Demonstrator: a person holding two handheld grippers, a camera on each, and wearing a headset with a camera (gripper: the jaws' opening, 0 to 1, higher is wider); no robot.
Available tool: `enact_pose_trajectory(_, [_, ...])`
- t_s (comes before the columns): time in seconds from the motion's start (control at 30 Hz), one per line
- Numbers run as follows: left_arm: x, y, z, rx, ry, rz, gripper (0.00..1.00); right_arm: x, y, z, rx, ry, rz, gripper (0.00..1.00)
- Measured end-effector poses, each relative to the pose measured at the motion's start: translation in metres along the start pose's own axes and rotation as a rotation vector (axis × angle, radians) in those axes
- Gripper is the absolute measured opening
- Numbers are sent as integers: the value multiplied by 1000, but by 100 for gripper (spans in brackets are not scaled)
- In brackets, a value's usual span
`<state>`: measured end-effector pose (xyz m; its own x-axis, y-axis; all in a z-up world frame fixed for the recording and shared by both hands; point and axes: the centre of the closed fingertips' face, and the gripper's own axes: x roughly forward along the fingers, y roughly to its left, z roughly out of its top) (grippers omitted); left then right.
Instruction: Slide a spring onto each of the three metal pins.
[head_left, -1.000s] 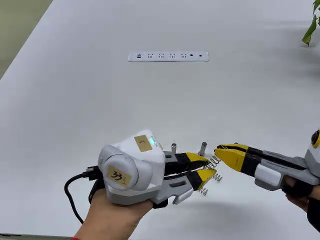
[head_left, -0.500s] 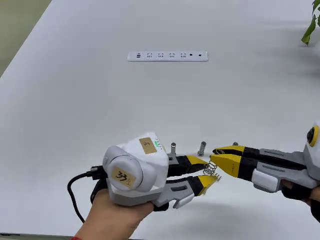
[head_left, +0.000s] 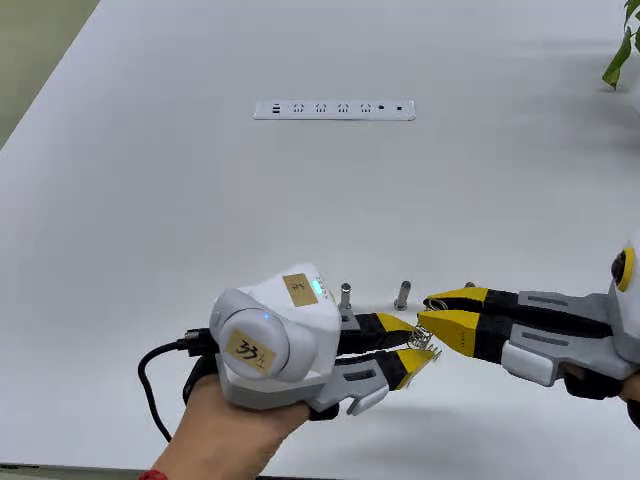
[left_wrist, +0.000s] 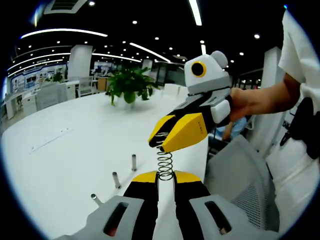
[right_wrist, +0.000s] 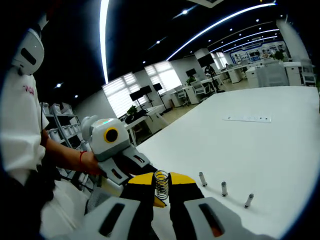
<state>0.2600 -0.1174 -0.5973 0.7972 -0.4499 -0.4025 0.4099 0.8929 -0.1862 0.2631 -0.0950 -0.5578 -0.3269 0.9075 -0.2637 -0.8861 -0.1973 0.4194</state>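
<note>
A small metal spring stands between the tips of my left gripper, which is shut on its lower end. My right gripper comes in from the right, its yellow jaws shut on the spring's upper end. In the head view the two grippers meet tip to tip over the table's near edge, left gripper below and right gripper above, with the spring between them. Three short metal pins stand upright in a row just beyond the tips, all bare where they show.
A white power strip lies far back on the white table. Green plant leaves reach in at the top right corner. A black cable trails from the left gripper.
The right gripper has moved left and closed on the spring that the left gripper holds. The loose springs seen on the table a second ago are now hidden.
</note>
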Motion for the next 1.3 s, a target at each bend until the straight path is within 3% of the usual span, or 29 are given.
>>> enact_pose_trajectory(0.43, [0,0,-1,7,-10,-1,10,-2,-2,-7,-100,99,20,14])
enact_pose_trajectory(0.6, [0,0,-1,15,-6,-5,10,-5,3,-9,-223,204,75,20])
enact_pose_trajectory(0.8, [2,-2,-3,38,3,-17,10,-5,7,-9,-402,373,163,22])
enact_pose_trajectory(0.87, [2,-3,-2,40,3,-18,10,-3,12,-9,-423,406,203,22])
enact_pose_trajectory(1.03, [2,-2,-5,61,8,-25,10,3,8,-17,-553,563,285,22])
enact_pose_trajectory(1.23, [0,2,-4,54,-7,-22,10,3,9,-25,-645,694,371,20])
enact_pose_trajectory(1.3, [-1,4,-4,51,-10,-21,10,6,9,-24,-655,699,370,18])
